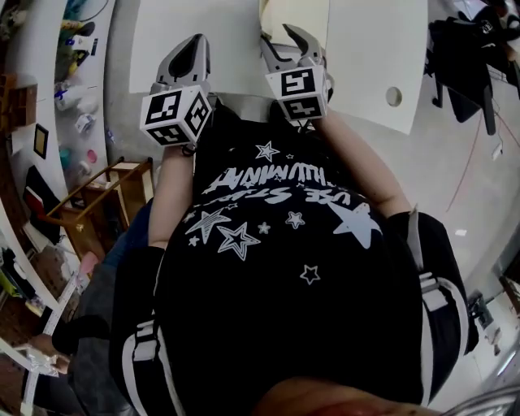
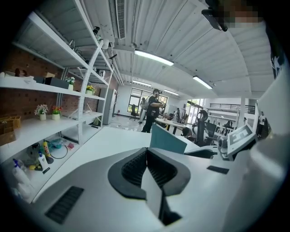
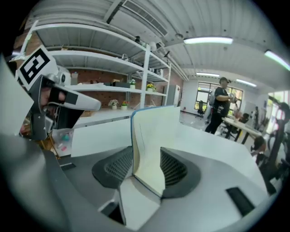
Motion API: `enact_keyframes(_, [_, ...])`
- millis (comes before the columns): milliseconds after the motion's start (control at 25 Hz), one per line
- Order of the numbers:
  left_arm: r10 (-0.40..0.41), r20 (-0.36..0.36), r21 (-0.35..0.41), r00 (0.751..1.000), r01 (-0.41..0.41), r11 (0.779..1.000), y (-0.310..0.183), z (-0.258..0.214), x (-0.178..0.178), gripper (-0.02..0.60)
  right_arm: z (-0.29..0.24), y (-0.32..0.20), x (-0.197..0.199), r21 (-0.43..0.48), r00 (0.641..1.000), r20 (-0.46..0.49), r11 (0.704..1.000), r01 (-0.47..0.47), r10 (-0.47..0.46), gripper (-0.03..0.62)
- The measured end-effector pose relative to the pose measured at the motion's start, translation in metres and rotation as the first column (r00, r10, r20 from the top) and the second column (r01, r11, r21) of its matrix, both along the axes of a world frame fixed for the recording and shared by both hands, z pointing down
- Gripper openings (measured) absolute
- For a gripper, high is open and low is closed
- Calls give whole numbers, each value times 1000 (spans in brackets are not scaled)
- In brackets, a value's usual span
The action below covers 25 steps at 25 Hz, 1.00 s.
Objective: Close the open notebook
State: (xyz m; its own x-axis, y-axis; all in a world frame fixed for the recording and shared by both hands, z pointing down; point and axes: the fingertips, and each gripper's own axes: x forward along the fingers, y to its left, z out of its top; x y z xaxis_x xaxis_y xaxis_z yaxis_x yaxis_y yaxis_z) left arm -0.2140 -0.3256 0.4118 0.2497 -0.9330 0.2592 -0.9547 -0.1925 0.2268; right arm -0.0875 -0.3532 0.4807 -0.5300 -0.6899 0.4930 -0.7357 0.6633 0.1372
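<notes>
The notebook [image 3: 152, 145] stands upright on the white table, cream pages facing me and a blue cover edge on its left. My right gripper [image 3: 147, 165] is shut on its lower part, one pad on each side. In the head view the right gripper [image 1: 291, 42] reaches over the table edge to the cream page [image 1: 294, 15]. From the left gripper view, the raised teal cover [image 2: 166, 139] shows just past the jaws. My left gripper [image 2: 146, 156] is shut on nothing; it sits [image 1: 193, 50] to the left of the right one.
The white table [image 1: 366, 57] has a round cable hole [image 1: 394, 97]. White shelves [image 2: 50, 86] with plants and bottles run along the left. A wooden chair [image 1: 114, 191] stands at my left. A person [image 3: 219, 108] stands far off among desks.
</notes>
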Motion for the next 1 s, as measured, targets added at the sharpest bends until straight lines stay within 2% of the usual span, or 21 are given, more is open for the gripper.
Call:
enact_keyframes(120, [33,-2,4,999,-33,999,-2,1,25,12,7,0,39,-53,995,17,994,-95,96,198])
enact_keyframes(280, [53,2,5,999,-53,999,-3,1,48,13,26,0,94,-133,973,30,966,-222,227,198])
enact_keyframes(400, [58,12,2,998,-58,998,-2,0,62,12,27,0,132,-130,952,38,946,-297,304,198])
enact_keyframes(480, [50,22,0,999,-50,999,-1,-1,69,12,17,-5,144,-63,954,38,953,-295,297,198])
enact_keyframes(600, [21,38,-5,999,-21,1000,2,-2,71,12,7,-17,133,15,979,48,980,-201,200,198])
enact_keyframes(680, [3,39,-17,999,-2,1000,7,-1,71,12,16,-24,125,6,986,34,987,-161,160,196])
enact_keyframes(880, [8,56,-41,998,-6,999,18,2,84,12,56,-25,136,-110,986,-22,980,-167,166,196])
enact_keyframes(1000, [18,58,-34,998,-16,999,18,-1,90,12,66,-22,141,-110,984,-35,978,-177,174,196])
